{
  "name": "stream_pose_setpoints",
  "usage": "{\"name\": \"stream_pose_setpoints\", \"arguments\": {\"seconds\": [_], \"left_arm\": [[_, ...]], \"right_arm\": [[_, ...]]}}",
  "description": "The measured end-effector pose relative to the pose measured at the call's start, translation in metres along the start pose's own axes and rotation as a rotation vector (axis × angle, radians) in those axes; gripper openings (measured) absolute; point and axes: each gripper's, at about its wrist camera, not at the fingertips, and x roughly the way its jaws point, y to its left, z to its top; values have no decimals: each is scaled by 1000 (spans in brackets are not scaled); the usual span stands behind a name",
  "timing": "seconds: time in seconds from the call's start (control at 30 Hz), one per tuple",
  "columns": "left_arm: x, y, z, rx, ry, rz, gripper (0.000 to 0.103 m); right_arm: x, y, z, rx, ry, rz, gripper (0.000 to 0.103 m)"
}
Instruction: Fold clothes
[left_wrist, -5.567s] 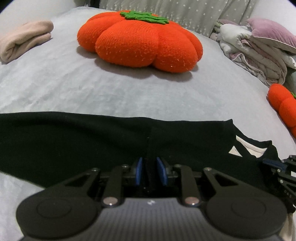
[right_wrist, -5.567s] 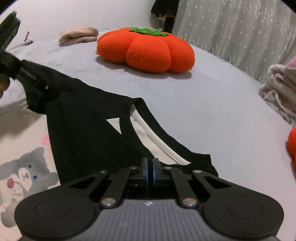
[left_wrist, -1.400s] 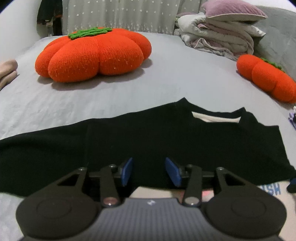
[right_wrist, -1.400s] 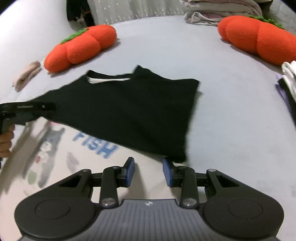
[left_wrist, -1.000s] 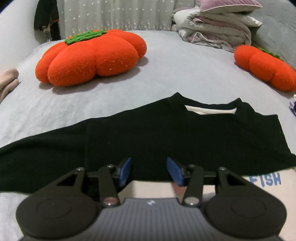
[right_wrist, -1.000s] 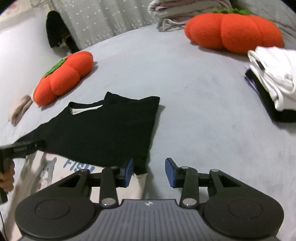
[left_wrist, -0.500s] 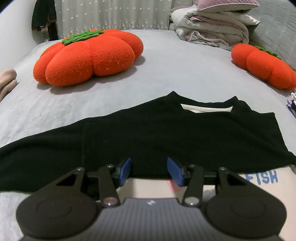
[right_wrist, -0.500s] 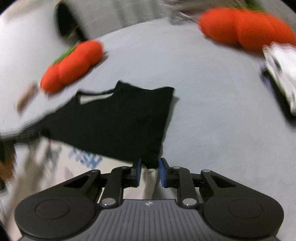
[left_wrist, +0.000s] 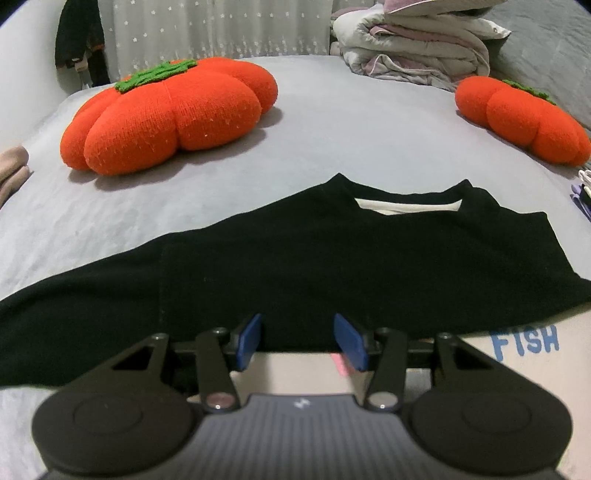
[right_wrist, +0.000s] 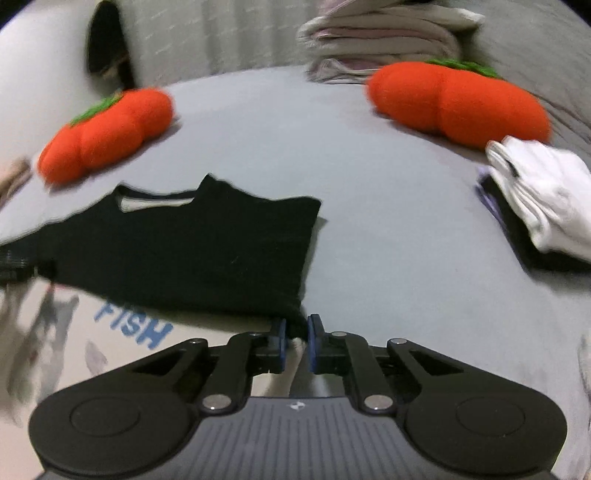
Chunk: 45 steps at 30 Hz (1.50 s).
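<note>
A shirt (left_wrist: 332, 258) lies flat on the grey bed, its black upper part folded over a cream body printed with "FISH" (left_wrist: 524, 341). My left gripper (left_wrist: 299, 343) hangs open over the near edge of the black cloth, with nothing pinched between its blue pads. In the right wrist view the same shirt (right_wrist: 184, 251) spreads to the left. My right gripper (right_wrist: 297, 341) is at the shirt's near right corner. Its jaws are closing, with the black corner and some cream cloth between the pads. The right wrist view is blurred.
A big orange pumpkin cushion (left_wrist: 170, 114) sits at the far left, a smaller one (left_wrist: 524, 122) at the far right. Piled bedding (left_wrist: 413, 48) lies at the back. A folded stack of white and dark clothes (right_wrist: 543, 199) rests right of the shirt. Bare grey sheet lies between.
The right gripper's jaws went from wide apart to nearly together, and it moved in onto the shirt's near right corner. The left gripper kept still and open.
</note>
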Motion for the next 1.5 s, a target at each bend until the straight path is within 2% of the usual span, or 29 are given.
{"name": "stream_pose_setpoints", "arguments": {"seconds": [0.13, 0.27, 0.33, 0.37, 0.4, 0.47, 0.57, 0.63, 0.7, 0.8, 0.87, 0.93, 0.97, 1.1, 1.37, 1.5], "left_arm": [[0, 1, 0, 17, 13, -4, 46], [0, 2, 1, 25, 20, -14, 47], [0, 1, 0, 35, 22, -15, 48], [0, 0, 0, 39, 23, -15, 49], [0, 0, 0, 39, 23, -15, 50], [0, 0, 0, 35, 25, -16, 50], [0, -1, 0, 34, 25, -18, 50], [0, -1, 0, 34, 26, -19, 50], [0, -1, 1, 32, 27, -17, 50], [-3, -1, 2, 25, 26, -26, 50], [-8, -1, 3, 22, 11, -47, 49], [-11, -3, 3, 24, -3, -68, 50], [-11, -4, 3, 30, -4, -70, 50], [-7, -9, 0, 52, 10, -53, 49], [-6, -12, -1, 61, 9, -60, 49], [-7, -11, -1, 59, 9, -59, 49]], "right_arm": [[10, 8, -7, -81, 43, -37, 10], [12, 26, -16, -351, 32, -64, 11], [10, 23, -15, -385, 45, -24, 14], [8, 15, -11, -353, 54, 14, 19], [6, 0, -3, -265, 65, 73, 35], [2, -31, 11, -90, 74, 185, 48], [-1, -67, 29, 143, 1, 298, 49], [13, -80, 38, 268, -12, 312, 49], [30, -79, 42, 307, 6, 293, 46], [55, -62, 42, 289, 58, 262, 39], [59, -50, 39, 253, 59, 244, 38], [56, -41, 36, 195, 50, 207, 21], [56, -38, 36, 172, 48, 190, 9], [55, -28, 36, 98, 33, 146, 9], [65, -24, 36, 65, 17, 137, 10], [61, -18, 38, 29, -9, 111, 6]]}}
